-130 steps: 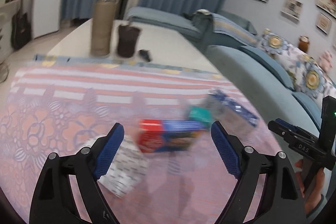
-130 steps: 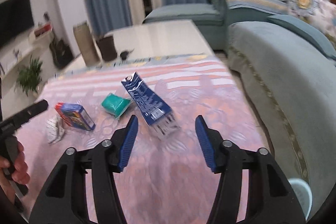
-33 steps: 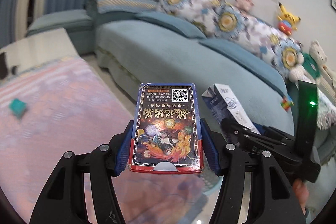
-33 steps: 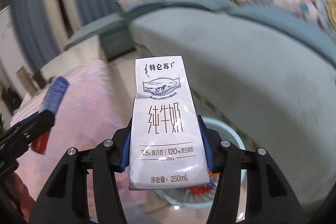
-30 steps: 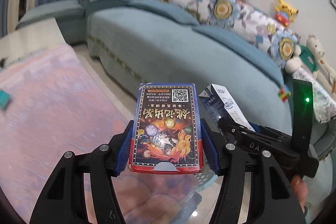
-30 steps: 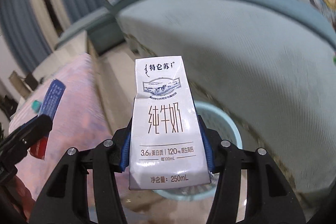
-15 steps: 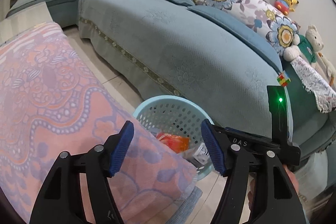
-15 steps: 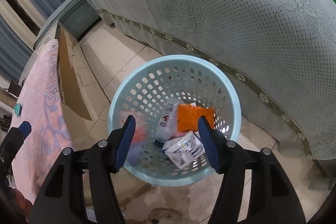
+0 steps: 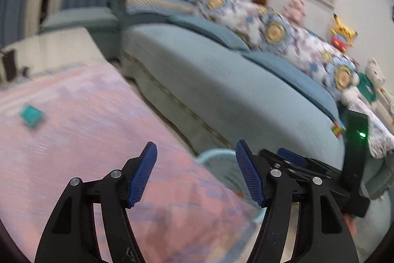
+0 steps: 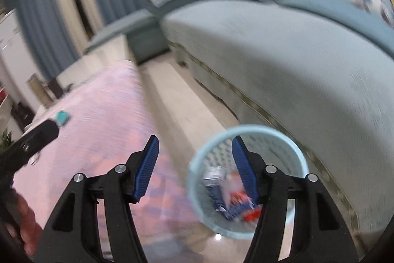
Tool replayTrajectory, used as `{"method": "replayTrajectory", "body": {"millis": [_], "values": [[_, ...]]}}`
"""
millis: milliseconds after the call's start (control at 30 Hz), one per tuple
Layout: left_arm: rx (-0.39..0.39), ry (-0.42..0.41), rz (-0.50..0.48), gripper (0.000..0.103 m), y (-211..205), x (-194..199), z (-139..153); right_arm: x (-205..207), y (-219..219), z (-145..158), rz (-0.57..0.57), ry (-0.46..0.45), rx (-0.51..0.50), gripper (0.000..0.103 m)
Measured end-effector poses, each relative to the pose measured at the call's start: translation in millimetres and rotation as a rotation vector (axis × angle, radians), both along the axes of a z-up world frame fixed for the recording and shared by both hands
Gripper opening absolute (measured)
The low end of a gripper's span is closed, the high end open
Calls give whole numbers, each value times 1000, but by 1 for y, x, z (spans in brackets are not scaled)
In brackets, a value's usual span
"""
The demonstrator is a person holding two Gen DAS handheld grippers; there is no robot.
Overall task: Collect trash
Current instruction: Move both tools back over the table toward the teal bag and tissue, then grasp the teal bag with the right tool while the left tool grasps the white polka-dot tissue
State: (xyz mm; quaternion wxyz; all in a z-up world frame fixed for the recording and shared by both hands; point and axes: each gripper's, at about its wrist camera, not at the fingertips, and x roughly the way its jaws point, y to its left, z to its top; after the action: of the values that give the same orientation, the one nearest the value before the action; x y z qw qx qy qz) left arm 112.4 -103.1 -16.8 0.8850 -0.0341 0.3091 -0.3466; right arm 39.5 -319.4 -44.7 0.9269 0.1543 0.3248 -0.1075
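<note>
Both grippers stand released and empty. The left gripper hangs over the near right corner of the tabletop, and the right gripper hangs past that edge, above the floor by the basket. Nothing sits between either pair of blue ribbed pads.

The pale blue basket stands on the tiled floor between the tabletop's right edge and the sofa. It is round, of perforated plastic, and inside it lie a blue-and-white carton and some red and orange wrapping, blurred.

Judging by that, 1 deposit step is finished and the step in hand is the return for more trash. The 1 piece plainly in sight is a small teal packet, lying on the pink patterned cloth well toward the far left of the tabletop, apart from both grippers. It looks soft or crumpled and boxy, though blur hides its detail.

The next move calls for swinging a gripper back across the cloth, lowering it with the pads on either side of the packet, and closing gently, since a light wrapper on fabric may slide or flatten.
</note>
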Motion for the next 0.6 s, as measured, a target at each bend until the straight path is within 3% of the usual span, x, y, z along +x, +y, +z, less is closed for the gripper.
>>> {"method": "replayTrajectory", "body": {"millis": [133,333,467,600], "values": [[-2,-43,166,67,64,13,12,22,51,15,123,-53,-51,58],[-2,-48,450,74,167,36,7,74,128,21,324,-71,-76,58],[30,19,615,74,230,60,-13,111,176,19,435,-57,-85,58],[72,131,630,74,262,92,-40,150,216,8,498,-23,-132,58]]}}
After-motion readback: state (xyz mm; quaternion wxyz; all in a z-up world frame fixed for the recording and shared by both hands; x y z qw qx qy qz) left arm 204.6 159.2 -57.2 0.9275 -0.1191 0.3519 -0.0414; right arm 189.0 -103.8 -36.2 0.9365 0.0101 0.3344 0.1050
